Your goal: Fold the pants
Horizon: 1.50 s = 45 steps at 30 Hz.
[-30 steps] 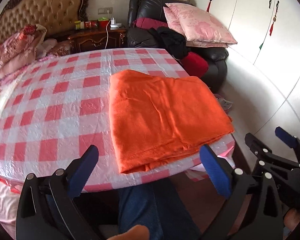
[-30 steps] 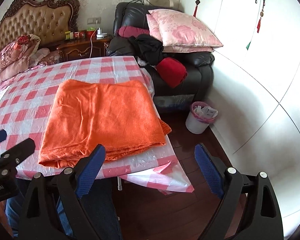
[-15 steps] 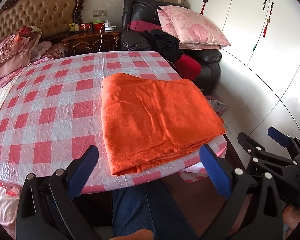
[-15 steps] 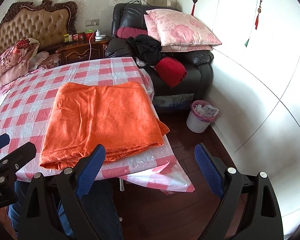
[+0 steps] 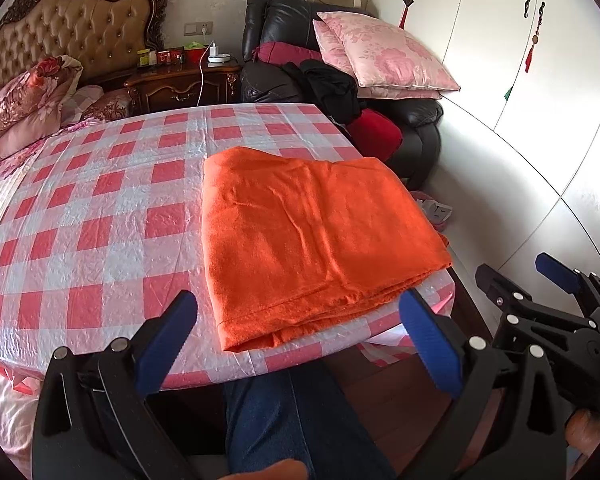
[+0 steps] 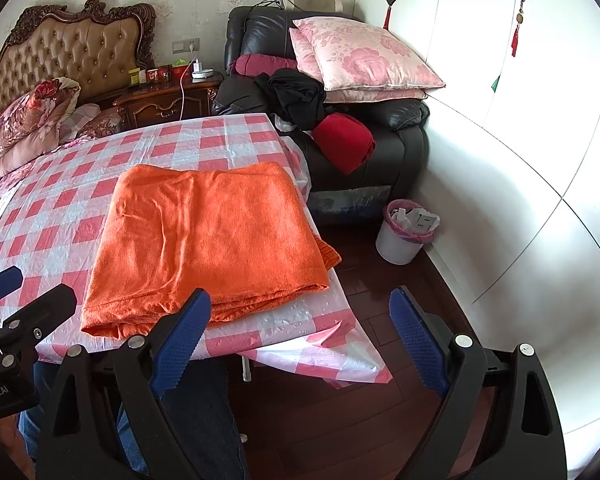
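The orange pants (image 5: 308,236) lie folded into a flat rectangle on the right part of the red-and-white checked table (image 5: 100,216); they also show in the right wrist view (image 6: 204,240). A bit of orange cloth hangs past the table's right edge (image 6: 327,254). My left gripper (image 5: 296,332) is open and empty, held off the table's near edge, in front of the pants. My right gripper (image 6: 300,328) is open and empty, held beyond the table's near right corner. Each gripper shows at the edge of the other's view.
A black armchair (image 6: 396,132) with pink pillows, dark clothes and a red bundle stands behind the table. A white bin (image 6: 404,232) stands on the wooden floor by the white wardrobe. A bed and nightstand (image 5: 180,84) are at the back left. The person's blue-jeaned leg (image 5: 292,420) is below.
Both grippers have drawn back and a little up from the table, so the pants look smaller and farther. The pants have not moved. Both grippers stay open.
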Available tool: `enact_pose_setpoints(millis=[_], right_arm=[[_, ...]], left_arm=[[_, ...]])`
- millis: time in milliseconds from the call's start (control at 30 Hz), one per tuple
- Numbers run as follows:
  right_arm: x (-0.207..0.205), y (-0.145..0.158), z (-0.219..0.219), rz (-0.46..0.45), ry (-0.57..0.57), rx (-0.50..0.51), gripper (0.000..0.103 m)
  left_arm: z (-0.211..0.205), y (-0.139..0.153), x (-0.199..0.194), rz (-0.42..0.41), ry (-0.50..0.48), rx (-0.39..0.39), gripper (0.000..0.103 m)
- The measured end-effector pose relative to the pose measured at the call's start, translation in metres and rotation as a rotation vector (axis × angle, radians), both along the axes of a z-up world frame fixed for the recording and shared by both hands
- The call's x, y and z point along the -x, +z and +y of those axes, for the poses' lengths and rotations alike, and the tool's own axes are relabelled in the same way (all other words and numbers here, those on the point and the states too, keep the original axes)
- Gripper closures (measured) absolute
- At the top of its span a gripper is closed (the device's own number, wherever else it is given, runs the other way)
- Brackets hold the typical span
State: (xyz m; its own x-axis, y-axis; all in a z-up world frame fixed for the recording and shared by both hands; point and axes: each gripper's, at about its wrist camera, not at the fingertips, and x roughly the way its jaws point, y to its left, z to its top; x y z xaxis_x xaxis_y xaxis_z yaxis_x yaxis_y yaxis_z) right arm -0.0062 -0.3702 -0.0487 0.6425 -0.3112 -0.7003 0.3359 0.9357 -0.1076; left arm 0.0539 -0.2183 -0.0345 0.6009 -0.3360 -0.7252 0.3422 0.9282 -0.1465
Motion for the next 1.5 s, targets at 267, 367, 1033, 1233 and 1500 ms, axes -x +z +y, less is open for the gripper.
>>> enact_pose_setpoints(millis=[267, 367, 1033, 1233, 1500], right_arm=[[0.0007, -0.0009, 0.0007, 0.001, 0.0, -0.002, 0.015], [0.0007, -0.0009, 0.0006, 0.001, -0.001, -0.002, 0.015], [0.0004, -0.0012, -0.0008, 0.001, 0.0, -0.004, 0.015], [0.0007, -0.0011, -0.0007, 0.001, 0.0, -0.005, 0.015], [0.0014, -0.0016, -0.001, 0.001, -0.003, -0.01, 0.015]], left_arm=[[-0.0004, -0.0001, 0.0001, 0.001, -0.001, 0.001, 0.002], [-0.0003, -0.0002, 0.0001, 0.002, -0.002, 0.001, 0.002], [-0.0002, -0.0007, 0.0003, 0.002, -0.002, 0.002, 0.002], [-0.001, -0.001, 0.0001, 0.001, -0.003, 0.001, 0.002], [-0.0055, -0.0003, 0.0053, -0.047, -0.014, -0.003, 0.002]])
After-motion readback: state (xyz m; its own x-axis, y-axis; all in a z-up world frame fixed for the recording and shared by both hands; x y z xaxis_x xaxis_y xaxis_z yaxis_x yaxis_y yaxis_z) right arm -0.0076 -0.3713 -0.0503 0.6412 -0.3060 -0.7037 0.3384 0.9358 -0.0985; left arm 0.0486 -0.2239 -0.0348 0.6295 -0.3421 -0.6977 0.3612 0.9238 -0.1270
